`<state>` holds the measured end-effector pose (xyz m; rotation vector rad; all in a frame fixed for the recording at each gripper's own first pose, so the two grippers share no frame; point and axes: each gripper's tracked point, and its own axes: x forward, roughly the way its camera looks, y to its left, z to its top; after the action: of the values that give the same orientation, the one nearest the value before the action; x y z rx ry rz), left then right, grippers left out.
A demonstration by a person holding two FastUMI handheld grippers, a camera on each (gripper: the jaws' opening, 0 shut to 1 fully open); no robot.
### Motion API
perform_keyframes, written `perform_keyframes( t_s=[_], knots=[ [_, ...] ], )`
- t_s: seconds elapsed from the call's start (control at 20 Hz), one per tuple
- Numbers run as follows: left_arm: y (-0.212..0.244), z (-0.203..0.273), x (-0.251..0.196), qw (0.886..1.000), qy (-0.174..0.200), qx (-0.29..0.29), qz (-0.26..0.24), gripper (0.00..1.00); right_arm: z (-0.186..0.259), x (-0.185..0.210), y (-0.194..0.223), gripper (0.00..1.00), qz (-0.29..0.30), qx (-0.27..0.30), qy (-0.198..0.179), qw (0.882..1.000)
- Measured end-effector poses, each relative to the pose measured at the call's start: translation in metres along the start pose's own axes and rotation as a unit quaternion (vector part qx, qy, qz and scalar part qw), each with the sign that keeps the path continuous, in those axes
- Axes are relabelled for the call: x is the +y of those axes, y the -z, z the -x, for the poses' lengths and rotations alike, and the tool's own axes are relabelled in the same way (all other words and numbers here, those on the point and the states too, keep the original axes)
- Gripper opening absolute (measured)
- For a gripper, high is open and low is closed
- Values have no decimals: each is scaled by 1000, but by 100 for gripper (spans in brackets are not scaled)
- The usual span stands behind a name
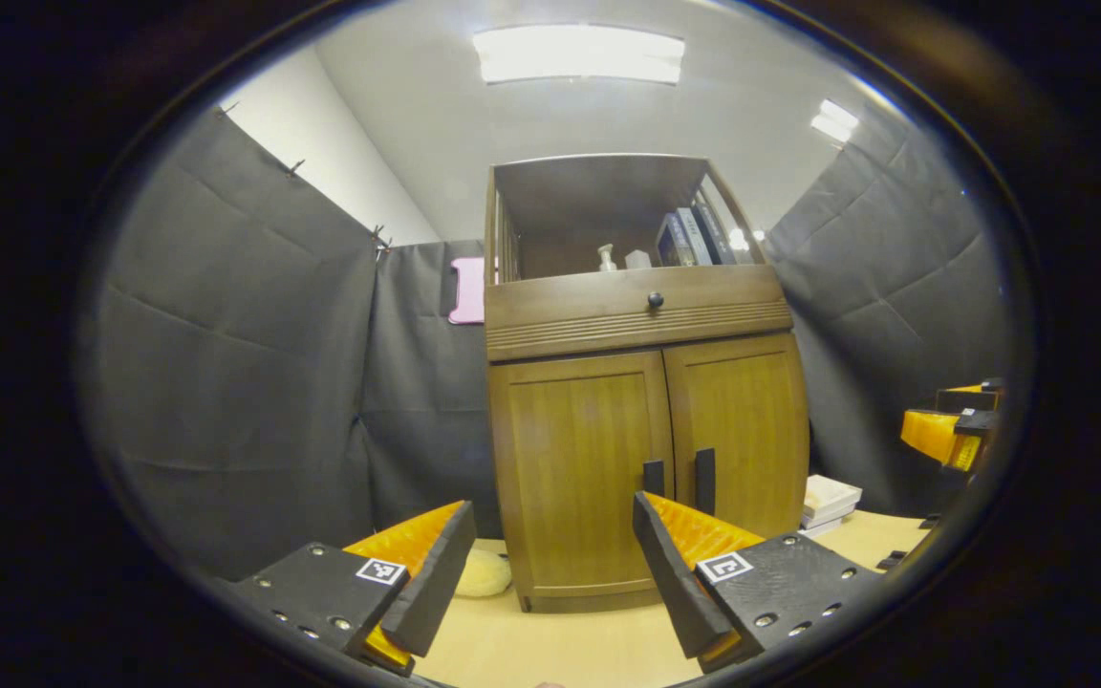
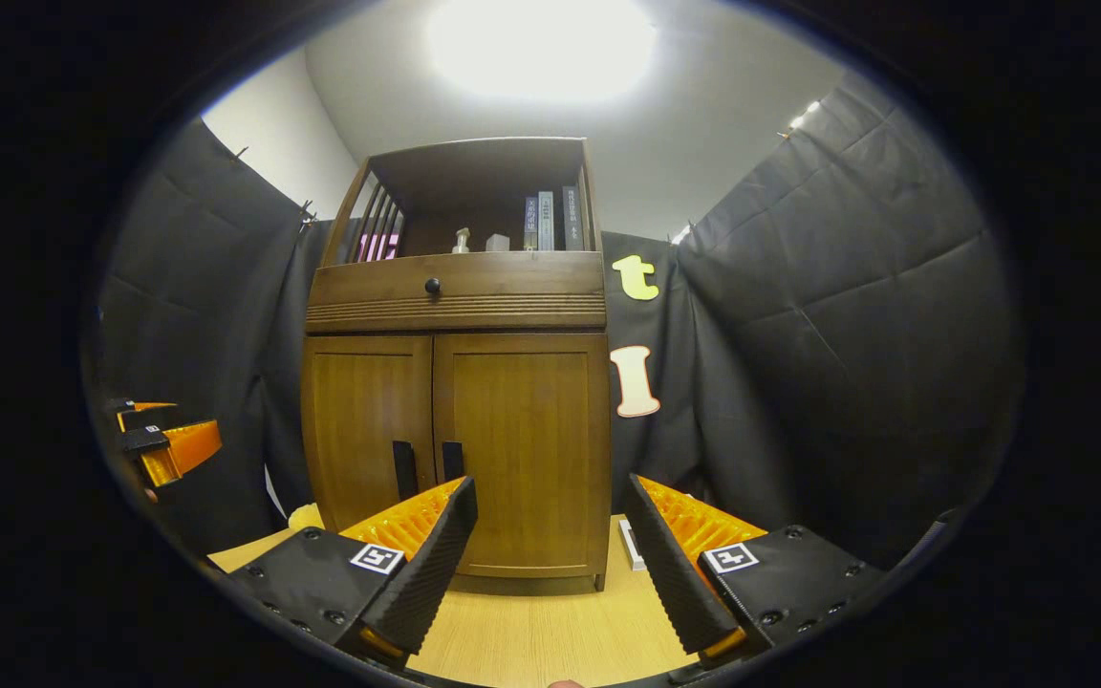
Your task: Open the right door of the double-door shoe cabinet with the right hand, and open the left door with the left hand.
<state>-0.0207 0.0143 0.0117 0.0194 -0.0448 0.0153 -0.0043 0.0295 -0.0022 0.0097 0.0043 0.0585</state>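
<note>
Both doors were closed. We held the right gripper [image 2: 550,535] and left gripper [image 1: 550,545] with jaws spread, empty. The right door handle [image 2: 452,466] stood upright ahead, left of our right jaws, nearer them.

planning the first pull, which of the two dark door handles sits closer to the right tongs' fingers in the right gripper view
The right door's dark vertical bar handle: it sits just above the right tongs' left finger, while the left door's matching handle lies farther off.

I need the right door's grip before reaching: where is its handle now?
In the right gripper view, the right door's handle stands upright at the door's inner edge, beside the left door's handle, just above the right gripper's nearer finger.
</note>
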Motion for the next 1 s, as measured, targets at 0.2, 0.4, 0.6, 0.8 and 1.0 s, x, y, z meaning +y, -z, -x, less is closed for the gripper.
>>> perform_keyframes(
  t_s=[0.2, 0.4, 0.6, 0.8, 1.0],
  knots=[
    [-1, 4, 8, 1000, -7, -3, -7, 96, -15, 13, 2, 98, -9, 4, -18, 1000],
    [1, 9, 16, 1000, -16, 1, -9, 95, -37, 26, 2, 95, -16, 5, -33, 999],
    [3, 10, 22, 1000, -28, 6, -10, 95, -57, 42, 8, 95, -12, 14, -50, 999],
    [3, 13, 30, 999, -39, 7, -14, 95, -77, 57, 10, 95, -12, 14, -63, 998],
    [6, 15, 37, 999, -51, 11, -16, 95, -96, 72, 9, 98, -11, 11, -70, 997]
  ],
)
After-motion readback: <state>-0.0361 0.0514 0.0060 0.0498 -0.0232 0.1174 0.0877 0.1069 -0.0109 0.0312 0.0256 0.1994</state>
